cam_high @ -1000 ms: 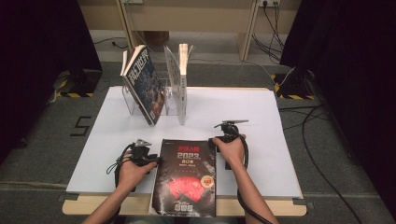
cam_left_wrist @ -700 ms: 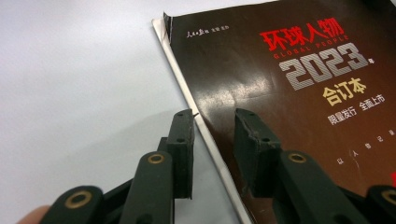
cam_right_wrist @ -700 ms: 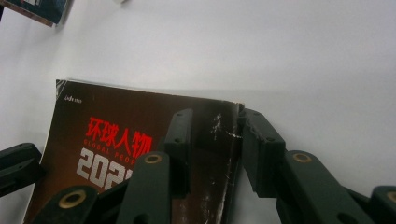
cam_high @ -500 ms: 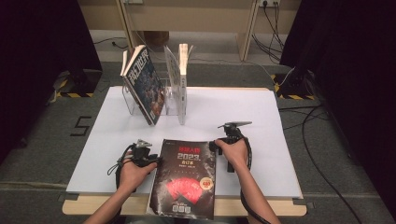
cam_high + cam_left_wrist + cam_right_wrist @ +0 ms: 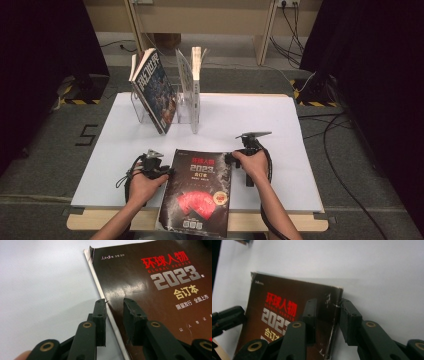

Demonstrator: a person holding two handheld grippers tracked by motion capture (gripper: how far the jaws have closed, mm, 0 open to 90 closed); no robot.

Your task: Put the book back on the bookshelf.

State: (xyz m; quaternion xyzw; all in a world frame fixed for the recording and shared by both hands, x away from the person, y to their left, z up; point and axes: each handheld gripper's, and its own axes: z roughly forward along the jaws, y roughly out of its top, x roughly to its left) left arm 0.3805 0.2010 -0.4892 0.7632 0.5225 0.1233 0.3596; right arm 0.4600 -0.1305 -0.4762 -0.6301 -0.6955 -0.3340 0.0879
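Closing in on the dark 2023 magazine from both sides, with the volume lying flat at the near edge of the white counter, its bottom hanging just past the wooden rim. Left claw straddling the spine edge, jaws just narrowed compared with a second ago, one pad on the white surface side, the other over the cover, a gap visible on each side, so not yet clamped. Right claw bracketing the scuffed opposite edge near the top corner, jaws likewise just drawn in, one over the cover, one beyond the edge, not yet biting as far as can be judged. Both hands barely shifted since the earlier frames; magazine unmoved. Likely meaning: the grasp is being set up for a two-sided lift, probably toward the clear acrylic book stand at the far left, already holding a leaning blue-covered book and a thin upright one
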